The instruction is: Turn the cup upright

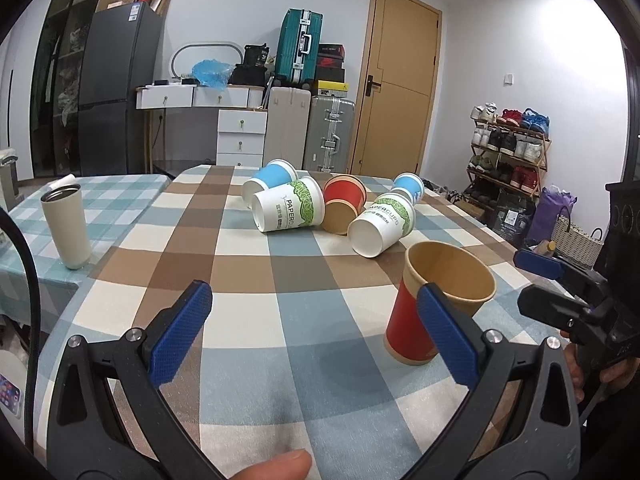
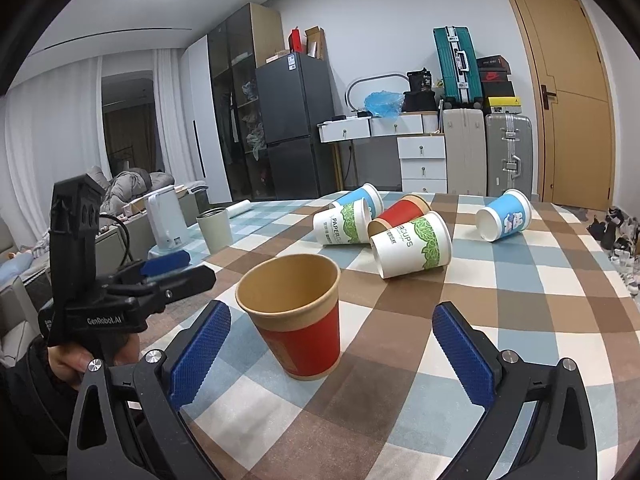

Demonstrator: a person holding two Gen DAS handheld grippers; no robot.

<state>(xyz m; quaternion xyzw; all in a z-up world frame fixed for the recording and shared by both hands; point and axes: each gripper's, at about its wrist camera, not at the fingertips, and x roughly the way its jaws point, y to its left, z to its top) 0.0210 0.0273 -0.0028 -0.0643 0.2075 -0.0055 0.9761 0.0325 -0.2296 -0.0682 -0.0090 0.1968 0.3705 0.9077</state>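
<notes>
— What is sitting closest to the lens?

— Blue-padded jaws of the left gripper [image 1: 316,332] are filling the bottom of the left wrist view, spread wide and holding nothing. A fingertip is showing at the bottom edge.

— Where is the cup?

— A red cup [image 1: 432,308] with a tan inside is standing upright, mouth up, on the checked surface [image 1: 248,248], at lower right of that view, just behind the right-hand pad. In the right wrist view it [image 2: 300,320] is standing centre frame, between and beyond the right gripper [image 2: 332,344], whose jaws are also gaping wide and gripping nothing.

— Anything else?

— Five more paper cups are lying on their sides in the middle of the surface: two white and green [image 1: 290,210], two blue [image 1: 270,180], one red [image 1: 344,204]. A beige tumbler [image 1: 66,226] is standing upright at middle left of the left wrist view.
</notes>
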